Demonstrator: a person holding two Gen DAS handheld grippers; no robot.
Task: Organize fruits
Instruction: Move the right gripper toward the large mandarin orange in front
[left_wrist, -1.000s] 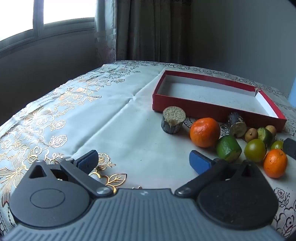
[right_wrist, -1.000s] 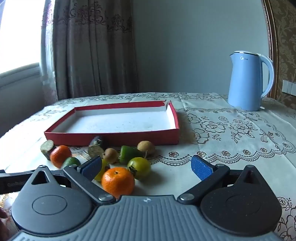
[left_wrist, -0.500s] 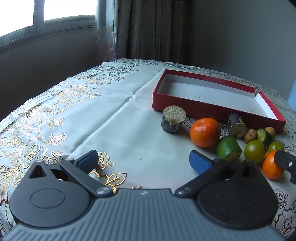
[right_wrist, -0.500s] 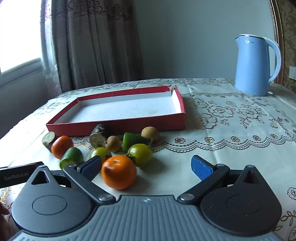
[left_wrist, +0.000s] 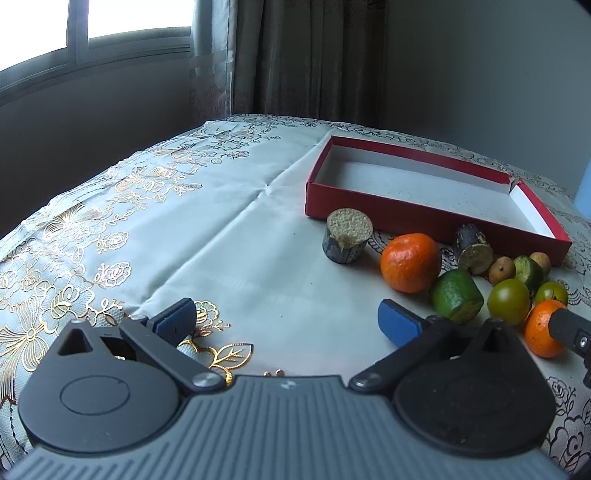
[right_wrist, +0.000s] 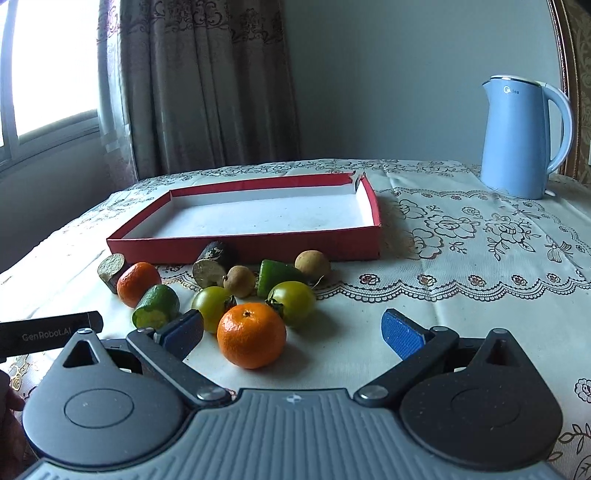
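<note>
Hovering low over the tablecloth (left_wrist: 258, 229), the left gripper (left_wrist: 284, 325) has its jaws spread wide with nothing between them; its blue pads (left_wrist: 397, 326) frame bare cloth just short of the fruit. The right gripper (right_wrist: 291, 334) is likewise spread and empty, and the near orange (right_wrist: 252, 335) sits on the cloth in the gap between its fingers, closer to the left pad (right_wrist: 184, 332), touching neither as far as the fisheye lets me judge.

The fruit lies in a loose cluster in front of the red tray (right_wrist: 243, 245), none of it inside. In the right view, behind the near orange are two green tomatoes (right_wrist: 293, 302), side by side. To their left a cut green piece (right_wrist: 157, 306) lies on its side, and beyond it a second orange (right_wrist: 137, 283) sits against a dark stub (right_wrist: 110, 268) with a pale cut face. A second dark stub (right_wrist: 212, 264) leans close to the tray's front wall, with a small brown fruit (right_wrist: 240, 281) just beside it, another green piece (right_wrist: 275, 275) next, and a second brown fruit (right_wrist: 312, 265) at the right end.

The tray's white floor is bare. A blue kettle (right_wrist: 524, 136) stands well apart at the far right of the table, and a curtain (right_wrist: 207, 85) hangs behind. In the left view, the tip of the right gripper covers part of the near orange at the frame's right edge.
</note>
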